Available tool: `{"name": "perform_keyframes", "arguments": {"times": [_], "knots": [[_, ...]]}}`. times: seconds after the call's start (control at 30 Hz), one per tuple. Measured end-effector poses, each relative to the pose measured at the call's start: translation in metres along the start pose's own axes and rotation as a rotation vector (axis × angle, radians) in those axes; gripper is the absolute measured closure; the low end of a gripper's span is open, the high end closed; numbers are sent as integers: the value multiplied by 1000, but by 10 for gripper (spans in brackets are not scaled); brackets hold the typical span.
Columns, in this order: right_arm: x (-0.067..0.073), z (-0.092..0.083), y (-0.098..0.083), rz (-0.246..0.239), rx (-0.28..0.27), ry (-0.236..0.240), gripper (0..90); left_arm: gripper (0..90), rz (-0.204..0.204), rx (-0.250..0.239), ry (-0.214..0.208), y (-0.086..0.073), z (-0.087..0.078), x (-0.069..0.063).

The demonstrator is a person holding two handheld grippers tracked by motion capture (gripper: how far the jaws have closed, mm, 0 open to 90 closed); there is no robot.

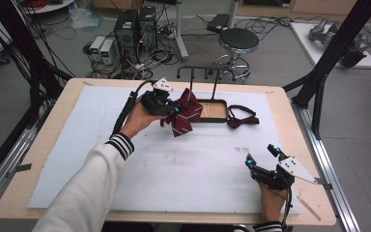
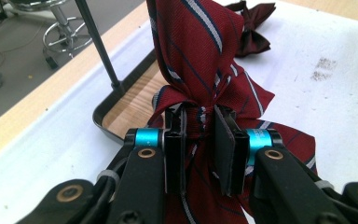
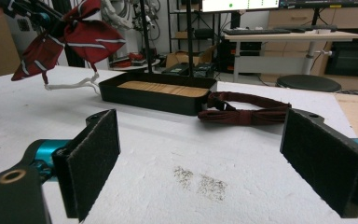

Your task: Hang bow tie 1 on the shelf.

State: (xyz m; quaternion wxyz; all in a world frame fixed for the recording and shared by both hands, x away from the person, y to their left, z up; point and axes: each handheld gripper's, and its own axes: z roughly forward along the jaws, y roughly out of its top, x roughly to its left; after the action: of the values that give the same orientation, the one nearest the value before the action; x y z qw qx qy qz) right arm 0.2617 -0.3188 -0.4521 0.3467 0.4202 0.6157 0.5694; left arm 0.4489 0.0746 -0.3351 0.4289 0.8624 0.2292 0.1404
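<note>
High view frames a striped burgundy bow tie [image 1: 183, 116] just above the centre of the picture, pinched at its knot by the left gripper [image 1: 173, 110] and carried clear of the bench [image 1: 53, 130], beside the near left corner of a black wood-floored tray [image 1: 221, 121]. In the left gripper view the jaws are seen nearly closed on the gathered middle of the fabric, the pads [image 2: 225, 149] pressing the knot so that the wings fan out above and below; the knot was probably chosen because it is the one firm, narrow part that will not slip. A white strap [image 3: 74, 85] is seen hanging from the tie at the upper left of the right gripper view. From the tray rises a thin black hanger rack [image 1: 205, 72], which suggests the tie is meant for it. A second, plain dark red bow tie [image 1: 243, 118] lies flat on the surface just right of the tray, untouched. The right gripper [image 1: 261, 157] rests at the lower right of the frame with its jaws spread wide and nothing between them, apparently kept in reserve. The bench is covered by a white foam sheet [image 1: 198, 179], smudged grey in one spot. Beyond it, a stool [image 1: 238, 41], computer towers [image 1: 135, 26] and loose cables are spread over a grey floor.
</note>
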Motion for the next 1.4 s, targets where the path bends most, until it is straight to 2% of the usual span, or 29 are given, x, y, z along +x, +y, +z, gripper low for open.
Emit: {"name": "perform_keyframes", "arguments": {"times": [0.17, 0.33, 0.83, 0.93, 1.2, 1.4], "knots": [[0, 0, 0, 0, 1, -2, 111, 751, 12, -25, -10, 9, -7, 1], [0, 0, 0, 0, -1, -2, 111, 751, 27, -40, -2, 16, -11, 2], [0, 0, 0, 1, -1, -3, 111, 752, 42, -77, 2, 29, -10, 7], [0, 0, 0, 3, 0, -3, 111, 752, 53, -105, 12, 34, -11, 9], [-1, 0, 0, -1, -2, -4, 111, 754, 36, -125, 19, 33, -11, 15], [-1, 0, 0, 1, -1, -4, 111, 755, 39, -143, 12, 44, -12, 19]]}}
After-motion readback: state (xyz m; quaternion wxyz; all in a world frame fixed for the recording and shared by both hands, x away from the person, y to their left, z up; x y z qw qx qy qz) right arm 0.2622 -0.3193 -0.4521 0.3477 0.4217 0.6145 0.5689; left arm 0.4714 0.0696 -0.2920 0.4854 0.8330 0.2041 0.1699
